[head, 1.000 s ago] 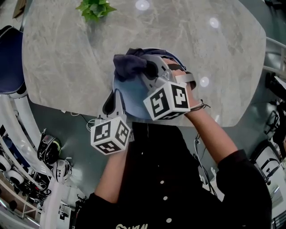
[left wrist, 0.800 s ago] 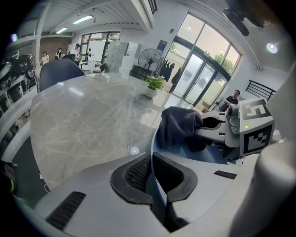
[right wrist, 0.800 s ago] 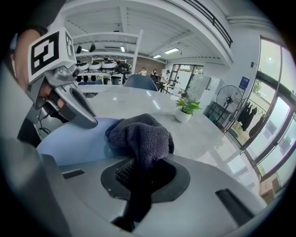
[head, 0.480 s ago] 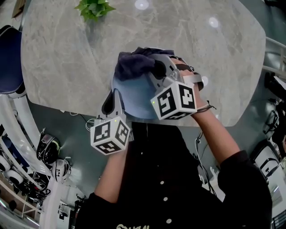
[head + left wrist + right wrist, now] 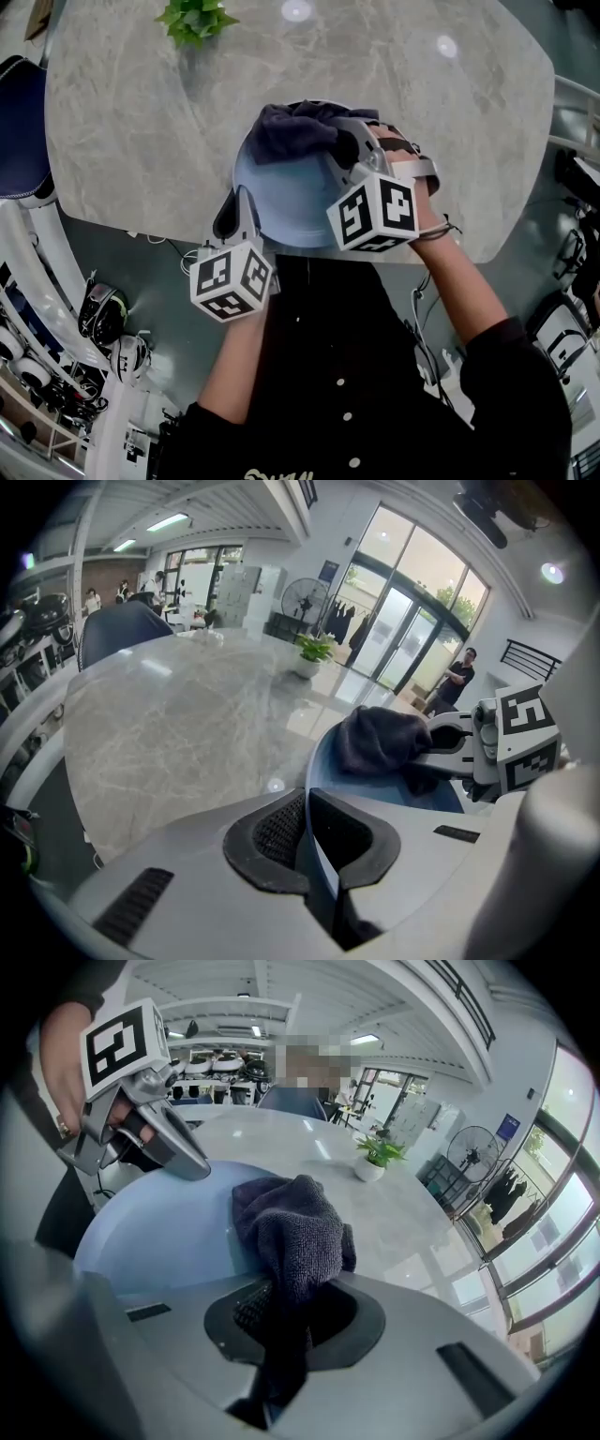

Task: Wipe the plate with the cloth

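Observation:
A pale blue plate [image 5: 281, 197] rests tilted at the near edge of the marble table [image 5: 122, 122]. My left gripper [image 5: 238, 214] is shut on the plate's near-left rim; in the left gripper view the thin rim [image 5: 319, 855] runs between the pads. My right gripper [image 5: 345, 148] is shut on a dark grey cloth [image 5: 295, 131] and presses it on the far part of the plate. In the right gripper view the cloth [image 5: 291, 1222] bunches out of the jaws onto the plate [image 5: 159, 1232], and the left gripper [image 5: 164, 1143] shows beyond it.
A small potted plant [image 5: 199, 19] stands at the table's far side. A dark blue chair [image 5: 19, 122] is at the table's left end. The table's front edge runs just under the plate, with floor clutter at lower left. A person [image 5: 457, 672] stands by the glass doors.
My right gripper has slid the cloth to the right along the plate's far side. The left gripper and the plate have kept still.

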`<action>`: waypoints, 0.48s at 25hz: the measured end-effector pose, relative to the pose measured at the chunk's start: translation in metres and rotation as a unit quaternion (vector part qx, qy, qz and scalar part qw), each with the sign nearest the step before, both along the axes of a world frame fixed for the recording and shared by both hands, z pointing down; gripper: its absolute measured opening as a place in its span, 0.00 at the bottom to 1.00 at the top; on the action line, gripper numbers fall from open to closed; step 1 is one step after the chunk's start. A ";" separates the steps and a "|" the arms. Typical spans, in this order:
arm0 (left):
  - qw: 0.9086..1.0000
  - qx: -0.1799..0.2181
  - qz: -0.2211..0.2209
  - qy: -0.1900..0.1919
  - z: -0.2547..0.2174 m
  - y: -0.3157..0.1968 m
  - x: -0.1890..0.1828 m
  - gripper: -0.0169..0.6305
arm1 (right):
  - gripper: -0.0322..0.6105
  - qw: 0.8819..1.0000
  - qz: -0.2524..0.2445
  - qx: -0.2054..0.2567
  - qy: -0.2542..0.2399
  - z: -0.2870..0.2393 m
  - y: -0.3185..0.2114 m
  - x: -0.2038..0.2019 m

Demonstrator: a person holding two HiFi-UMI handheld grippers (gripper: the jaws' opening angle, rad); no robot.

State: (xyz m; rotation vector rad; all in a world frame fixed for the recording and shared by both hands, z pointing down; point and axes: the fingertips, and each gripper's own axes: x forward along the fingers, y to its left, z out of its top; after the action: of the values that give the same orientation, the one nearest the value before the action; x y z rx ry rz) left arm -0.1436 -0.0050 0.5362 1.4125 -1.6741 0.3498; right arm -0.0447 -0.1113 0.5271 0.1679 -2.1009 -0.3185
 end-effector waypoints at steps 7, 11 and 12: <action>1.000 -0.001 0.000 0.001 0.001 -0.001 0.000 0.07 | 0.10 0.999 0.000 0.008 0.042 0.004 0.003 0.020; 1.000 -0.001 0.001 0.000 0.000 0.000 0.000 0.07 | 0.10 0.998 -0.003 0.012 0.058 0.005 0.005 0.031; 1.000 -0.001 0.001 0.000 0.000 0.000 0.000 0.07 | 0.10 0.998 -0.003 0.011 0.060 0.005 0.006 0.034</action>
State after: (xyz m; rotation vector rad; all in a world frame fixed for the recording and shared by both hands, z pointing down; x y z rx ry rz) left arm -0.1432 -0.0050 0.5359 1.4131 -1.6721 0.3517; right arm -0.0111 -0.1058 0.5323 0.1523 -1.9800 -0.3476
